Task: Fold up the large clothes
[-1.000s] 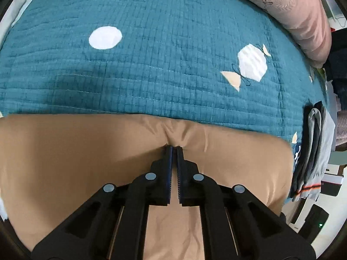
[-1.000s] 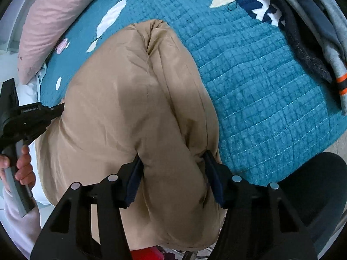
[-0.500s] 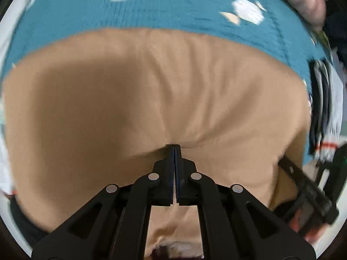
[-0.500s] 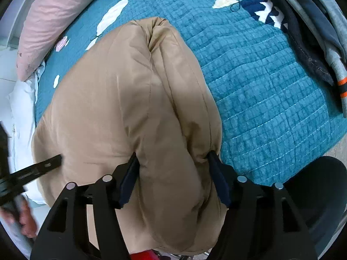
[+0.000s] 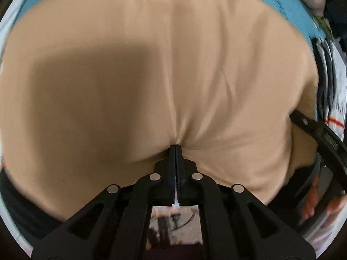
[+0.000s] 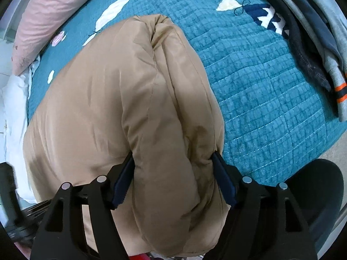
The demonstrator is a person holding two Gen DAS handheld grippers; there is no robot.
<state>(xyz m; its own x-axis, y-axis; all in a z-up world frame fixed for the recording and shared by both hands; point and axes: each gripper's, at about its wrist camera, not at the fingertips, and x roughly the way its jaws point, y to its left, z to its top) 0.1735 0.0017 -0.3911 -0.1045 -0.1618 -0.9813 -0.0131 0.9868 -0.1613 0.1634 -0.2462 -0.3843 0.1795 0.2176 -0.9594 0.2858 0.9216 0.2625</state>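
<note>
A tan padded jacket (image 5: 173, 69) fills the left wrist view and lies folded in a thick bundle (image 6: 130, 112) on the teal quilt in the right wrist view. My left gripper (image 5: 176, 148) is shut on a pinch of the jacket's near edge. My right gripper (image 6: 173, 162) grips a thick roll of the jacket, its jaws spread wide around it with both blue pads (image 6: 223, 179) pressed into the fabric. The right gripper's black frame (image 5: 321, 134) shows at the right edge of the left wrist view.
The teal quilted bedspread (image 6: 260, 82) covers the bed. A pink pillow (image 6: 54, 17) lies at the far left. Folded grey and dark clothes (image 6: 314, 43) lie at the right. A dark round stool (image 6: 314, 195) stands off the bed's near right edge.
The left gripper has pulled back toward the bed's near edge with the jacket, which now fills its view. The right gripper keeps its grip; the jacket bundle has shifted slightly.
</note>
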